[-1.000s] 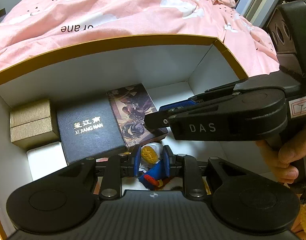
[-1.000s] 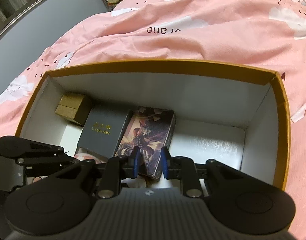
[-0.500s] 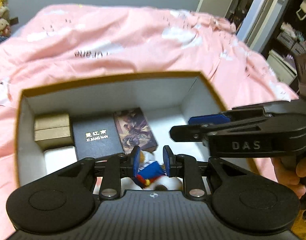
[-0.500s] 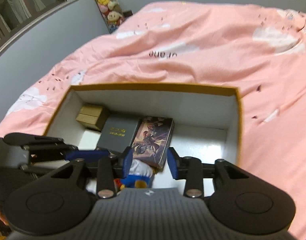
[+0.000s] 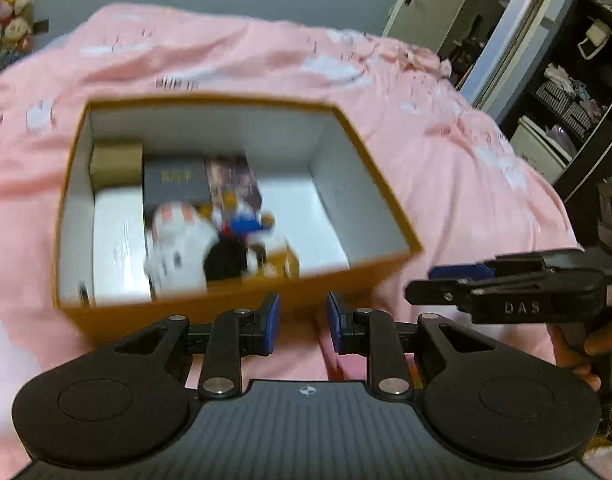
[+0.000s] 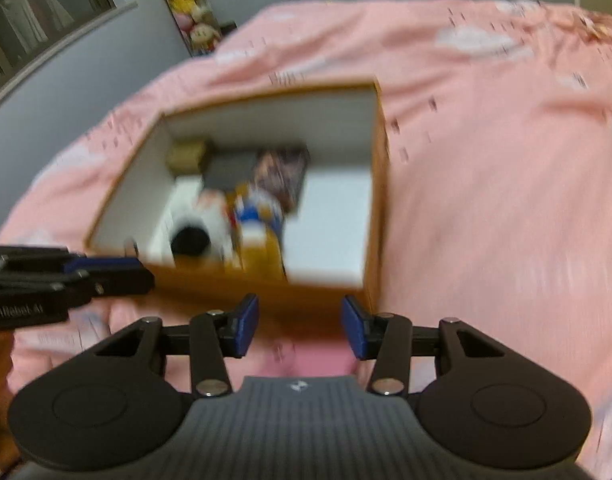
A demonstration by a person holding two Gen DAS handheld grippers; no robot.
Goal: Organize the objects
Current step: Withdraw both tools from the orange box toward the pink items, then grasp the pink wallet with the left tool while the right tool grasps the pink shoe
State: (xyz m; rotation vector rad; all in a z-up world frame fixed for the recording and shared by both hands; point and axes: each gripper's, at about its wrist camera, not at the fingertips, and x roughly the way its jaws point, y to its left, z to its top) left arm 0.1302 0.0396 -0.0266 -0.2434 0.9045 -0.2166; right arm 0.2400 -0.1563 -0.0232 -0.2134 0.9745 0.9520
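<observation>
Box [image 5: 233,308] of toys on pink bedding [image 5: 446,168], both grippers' jaws spread, empty; wardrobe [image 5: 578,100] only leftward.

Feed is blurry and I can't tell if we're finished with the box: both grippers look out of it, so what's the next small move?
Probably ease both back and look for anything unpacked. The left gripper and right gripper are open, empty, outside the orange box. The toys and small boxes lie inside; only pink bedding surrounds it.
</observation>
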